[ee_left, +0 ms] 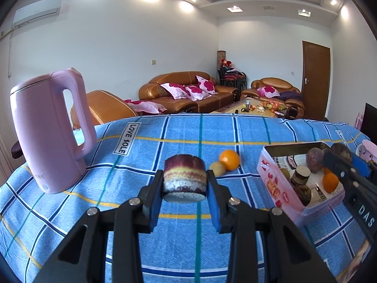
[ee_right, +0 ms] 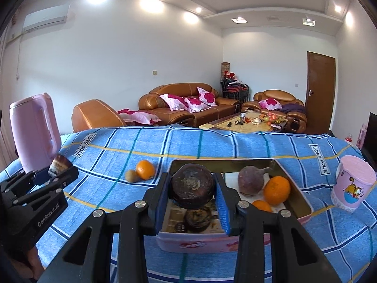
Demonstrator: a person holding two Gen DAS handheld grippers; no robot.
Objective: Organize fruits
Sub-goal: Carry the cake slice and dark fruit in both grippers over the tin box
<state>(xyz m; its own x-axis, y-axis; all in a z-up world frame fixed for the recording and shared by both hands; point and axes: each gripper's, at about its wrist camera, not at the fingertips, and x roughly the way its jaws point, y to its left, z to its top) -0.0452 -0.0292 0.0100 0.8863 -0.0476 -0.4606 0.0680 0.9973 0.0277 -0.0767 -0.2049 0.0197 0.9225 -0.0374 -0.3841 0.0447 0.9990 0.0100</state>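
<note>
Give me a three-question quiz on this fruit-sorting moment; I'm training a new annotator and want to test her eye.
1. True or false: the left tool is empty.
2. What does the right tool hold, and over what?
A. an orange, over the cloth
B. a dark round fruit, over the pink tin
C. a kiwi, over the kettle
3. Which two fruits lie loose together on the blue checked cloth?

Key
1. False: it grips a cut purple chunk.
2. B: the dark round fruit hangs over the pink tin.
3. An orange and a small brownish fruit, touching.
</note>
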